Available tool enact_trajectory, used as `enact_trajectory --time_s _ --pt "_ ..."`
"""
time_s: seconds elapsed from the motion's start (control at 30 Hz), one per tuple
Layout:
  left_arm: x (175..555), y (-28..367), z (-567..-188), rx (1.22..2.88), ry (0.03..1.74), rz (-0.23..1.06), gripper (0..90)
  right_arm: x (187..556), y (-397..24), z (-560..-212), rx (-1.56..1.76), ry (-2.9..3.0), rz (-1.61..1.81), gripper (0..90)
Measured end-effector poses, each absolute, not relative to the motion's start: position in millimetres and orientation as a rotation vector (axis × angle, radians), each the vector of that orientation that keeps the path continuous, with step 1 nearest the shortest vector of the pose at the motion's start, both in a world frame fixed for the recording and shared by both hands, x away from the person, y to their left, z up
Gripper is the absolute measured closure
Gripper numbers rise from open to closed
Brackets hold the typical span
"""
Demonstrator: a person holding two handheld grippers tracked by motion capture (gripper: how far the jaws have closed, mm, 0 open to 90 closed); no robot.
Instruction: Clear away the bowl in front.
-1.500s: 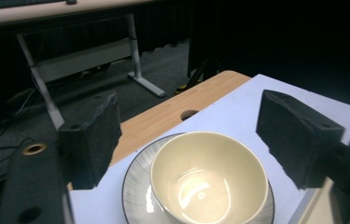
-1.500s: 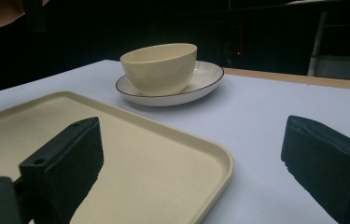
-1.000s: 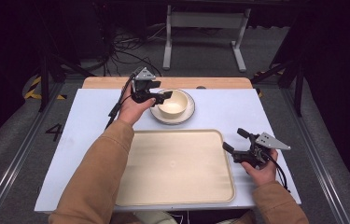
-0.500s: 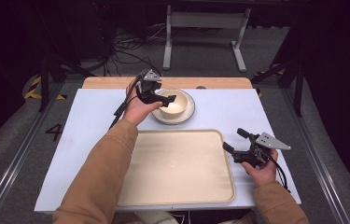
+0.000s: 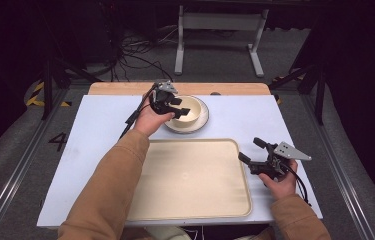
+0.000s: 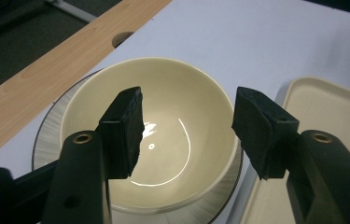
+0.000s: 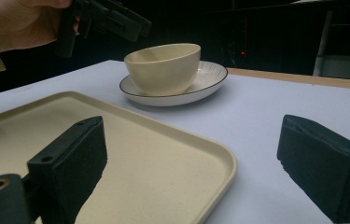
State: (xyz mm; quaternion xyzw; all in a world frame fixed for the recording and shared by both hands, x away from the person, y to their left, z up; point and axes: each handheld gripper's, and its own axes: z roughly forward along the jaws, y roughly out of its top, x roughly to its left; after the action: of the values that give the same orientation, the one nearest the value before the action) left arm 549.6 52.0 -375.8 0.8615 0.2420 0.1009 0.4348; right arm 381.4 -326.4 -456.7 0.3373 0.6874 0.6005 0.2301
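Dark room behind, with cables on the floor and a grey metal stand (image 5: 220, 35) beyond the far edge. White counter (image 5: 100, 130) edged at the back by a wooden strip (image 5: 125, 88). Landmark: a cream tray (image 5: 190, 180), lying flat and bare at the near middle of the counter.

Just beyond the tray's far edge, a white plate (image 5: 202, 120) with a dark rim line, carrying a cream bowl (image 5: 189, 107), upright and glossy inside. Seen low from the right gripper view, the bowl (image 7: 163, 67) sitting centred on the plate (image 7: 210, 77), both past the tray's (image 7: 140, 158) far corner.

Left claw (image 5: 177, 107) held beyond the tray's far left part, above the bowl's near-left side, gripped by the left hand (image 5: 150, 120) in a tan sleeve (image 5: 110, 190). Released: jaws spread wide and hanging over the bowl (image 6: 172, 140), pads (image 6: 126, 126) apart and holding nothing; whether a pad touches the rim cannot be told.

Right claw (image 5: 251, 151) off the tray's right edge, pointing across toward it, held by the right hand (image 5: 280, 182). Also released: pads (image 7: 70, 163) well apart, nothing between them, the left pad over the tray's corner, the other over bare counter.
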Motion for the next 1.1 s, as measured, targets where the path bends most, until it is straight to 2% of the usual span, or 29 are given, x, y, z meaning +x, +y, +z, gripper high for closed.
enact_trajectory --time_s 0.53,1.1 --pt "552.8 44.1 -387.5 2.201 0.59 0.151 37.9 381.3 -326.3 -456.7 0.927 1.892 1.652 8.5" --pt "552.8 32.9 -399.1 2.27 0.554 0.103 38.4 381.4 -326.6 -456.7 0.931 1.889 1.653 8.5"
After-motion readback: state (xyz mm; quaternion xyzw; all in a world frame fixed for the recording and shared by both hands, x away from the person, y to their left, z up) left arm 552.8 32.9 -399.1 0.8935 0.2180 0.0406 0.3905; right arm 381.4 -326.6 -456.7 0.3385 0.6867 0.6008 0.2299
